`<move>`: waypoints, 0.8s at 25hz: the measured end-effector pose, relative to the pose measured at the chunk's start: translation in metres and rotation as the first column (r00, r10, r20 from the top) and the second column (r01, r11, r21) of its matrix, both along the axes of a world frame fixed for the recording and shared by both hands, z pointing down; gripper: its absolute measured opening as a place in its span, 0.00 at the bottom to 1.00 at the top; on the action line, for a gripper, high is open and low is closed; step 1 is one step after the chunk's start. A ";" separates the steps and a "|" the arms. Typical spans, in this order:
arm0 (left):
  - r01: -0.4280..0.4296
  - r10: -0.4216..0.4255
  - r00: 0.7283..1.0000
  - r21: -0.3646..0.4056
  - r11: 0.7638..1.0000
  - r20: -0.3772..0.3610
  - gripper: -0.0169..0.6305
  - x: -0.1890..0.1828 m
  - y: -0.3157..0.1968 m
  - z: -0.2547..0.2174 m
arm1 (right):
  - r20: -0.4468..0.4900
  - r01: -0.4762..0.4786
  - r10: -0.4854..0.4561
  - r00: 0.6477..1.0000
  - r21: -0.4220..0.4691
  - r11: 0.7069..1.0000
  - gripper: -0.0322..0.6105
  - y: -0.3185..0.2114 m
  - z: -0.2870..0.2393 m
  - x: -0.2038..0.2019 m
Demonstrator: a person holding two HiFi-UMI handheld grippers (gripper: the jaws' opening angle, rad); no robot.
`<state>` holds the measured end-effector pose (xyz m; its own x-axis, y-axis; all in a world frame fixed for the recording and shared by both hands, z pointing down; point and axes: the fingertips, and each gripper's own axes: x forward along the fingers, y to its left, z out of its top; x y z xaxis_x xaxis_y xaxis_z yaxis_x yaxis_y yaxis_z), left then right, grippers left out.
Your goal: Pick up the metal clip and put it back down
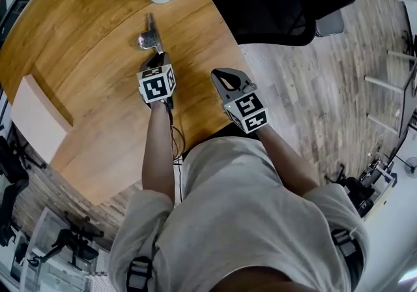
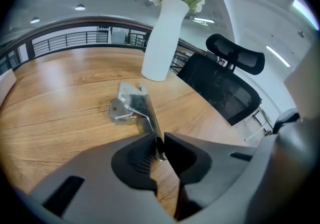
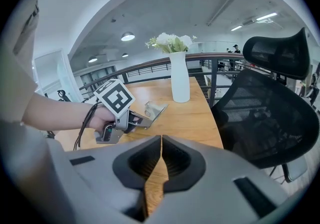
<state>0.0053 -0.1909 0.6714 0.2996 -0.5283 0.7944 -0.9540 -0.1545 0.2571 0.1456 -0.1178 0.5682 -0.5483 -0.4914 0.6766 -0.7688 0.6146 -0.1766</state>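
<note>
Left gripper view: left tongs [image 2: 159, 141] pinching metal clip [image 2: 131, 105] handle; right tongs [image 3: 161, 141] pressed together, empty.

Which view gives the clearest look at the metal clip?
The left gripper view: the metal clip sits close and central, its handle pinched in the left claw. The head view shows it small, just beyond that claw. The right gripper view shows it side-on and farther off.
</note>
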 end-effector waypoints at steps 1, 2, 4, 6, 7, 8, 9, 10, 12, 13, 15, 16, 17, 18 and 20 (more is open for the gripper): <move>0.013 -0.013 1.000 0.000 1.000 -0.015 0.12 -0.001 0.000 -0.001 | -0.001 -0.004 0.004 1.000 0.002 1.000 0.09 0.000 -0.001 0.001; 0.020 -0.020 0.999 0.002 1.000 -0.031 0.07 -0.001 0.002 -0.003 | -0.001 -0.007 0.007 1.000 0.005 1.000 0.09 0.000 -0.002 0.002; 0.017 -0.016 0.998 0.009 1.000 -0.057 0.07 -0.001 0.005 -0.007 | 0.001 -0.013 0.013 1.000 0.010 1.000 0.09 0.000 -0.004 0.002; 0.018 -0.017 0.997 0.017 1.000 -0.074 0.07 -0.001 0.009 -0.012 | 0.002 -0.016 0.016 1.000 0.014 1.000 0.09 0.001 -0.005 0.002; 0.023 -0.021 0.996 0.021 1.000 -0.082 0.07 -0.001 0.012 -0.014 | 0.004 -0.016 0.016 1.000 0.016 1.000 0.09 0.001 -0.006 0.001; 0.030 -0.028 0.996 0.024 0.999 -0.089 0.07 -0.002 0.014 -0.017 | 0.006 -0.015 0.015 1.000 0.017 1.000 0.09 0.002 -0.007 0.000; 0.038 -0.035 0.995 0.028 0.999 -0.093 0.07 -0.004 0.017 -0.019 | 0.009 -0.012 0.011 1.000 0.019 1.000 0.09 0.003 -0.008 -0.002; 0.046 -0.042 0.994 0.035 0.998 -0.097 0.07 -0.006 0.020 -0.023 | 0.012 -0.007 0.006 1.000 0.020 1.000 0.09 0.005 -0.008 -0.004; 0.062 -0.056 0.993 0.057 0.996 -0.101 0.07 -0.009 0.025 -0.031 | 0.018 0.008 -0.008 1.000 0.023 1.000 0.09 0.007 -0.008 -0.008; 0.070 -0.063 0.993 0.069 0.995 -0.101 0.07 -0.010 0.028 -0.035 | 0.022 0.018 -0.018 1.000 0.024 1.000 0.09 0.007 -0.009 -0.010; 0.086 -0.077 0.992 0.087 0.992 -0.100 0.07 -0.011 0.032 -0.044 | 0.034 0.040 -0.041 0.999 0.030 0.999 0.09 0.006 -0.011 -0.013; 0.093 -0.083 0.991 0.093 0.991 -0.100 0.07 -0.011 0.035 -0.047 | 0.041 0.052 -0.054 0.998 0.035 0.998 0.09 0.006 -0.013 -0.016; 0.099 -0.090 0.991 0.097 0.990 -0.099 0.07 -0.011 0.038 -0.051 | 0.049 0.066 -0.068 0.996 0.039 0.997 0.09 0.006 -0.015 -0.019; 0.108 -0.099 0.990 0.103 0.989 -0.096 0.07 -0.012 0.041 -0.054 | 0.056 0.082 -0.084 0.995 0.043 0.996 0.09 0.007 -0.018 -0.021; 0.138 -0.127 0.988 0.122 0.983 -0.093 0.07 -0.012 0.046 -0.066 | 0.069 0.120 -0.124 0.990 0.053 0.991 0.09 0.009 -0.023 -0.026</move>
